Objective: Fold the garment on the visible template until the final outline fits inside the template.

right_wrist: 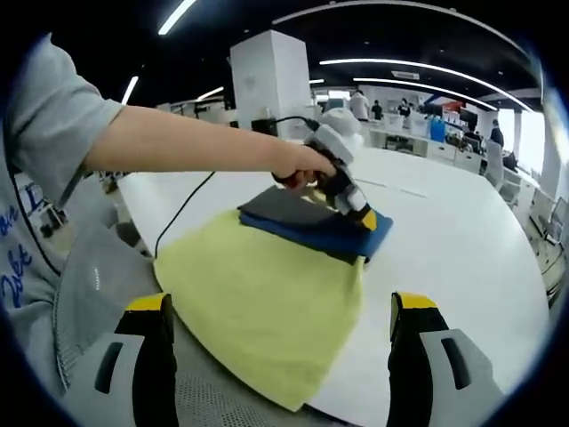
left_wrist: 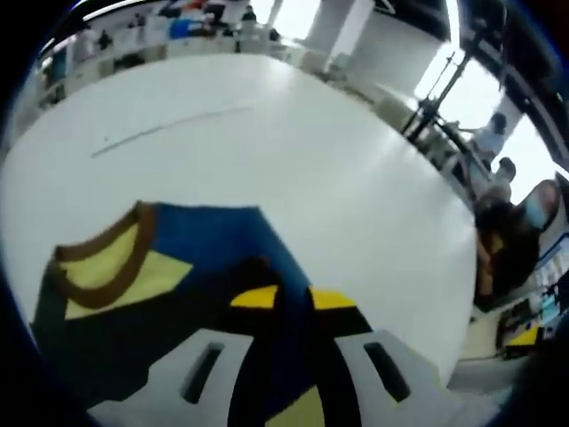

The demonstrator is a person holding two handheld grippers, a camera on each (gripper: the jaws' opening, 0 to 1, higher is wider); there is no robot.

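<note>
Looking along the left gripper [left_wrist: 284, 298] in its own view, the yellow-tipped jaws sit close together low in the frame, pressed onto the garment [left_wrist: 200, 267], a dark blue piece with a brown collar band [left_wrist: 107, 253] and a pale yellow inside showing at lower left. Honestly I can't tell if the jaws are actually pinching cloth or just resting on it, since the tips blur into the dark fabric. The white desk [left_wrist: 293, 169] fills the upper part of that view, with a thin dark line [left_wrist: 173, 127] across it at upper left, and a few people stand by the bright windows at the right edge. In the right gripper view, the right gripper [right_wrist: 284, 316] has its jaws spread wide at the bottom of the frame, nothing between them. Ahead, the folded navy garment [right_wrist: 324, 233] lies mid-frame on the far end of a yellow-green template cloth [right_wrist: 262, 307], which hangs over the near desk edge. A bare arm reaches in from the left, its hand [right_wrist: 298, 165] gripping the left gripper [right_wrist: 360, 212], tips down on the garment's right end, a black cable [right_wrist: 191, 205] trailing back.
</note>
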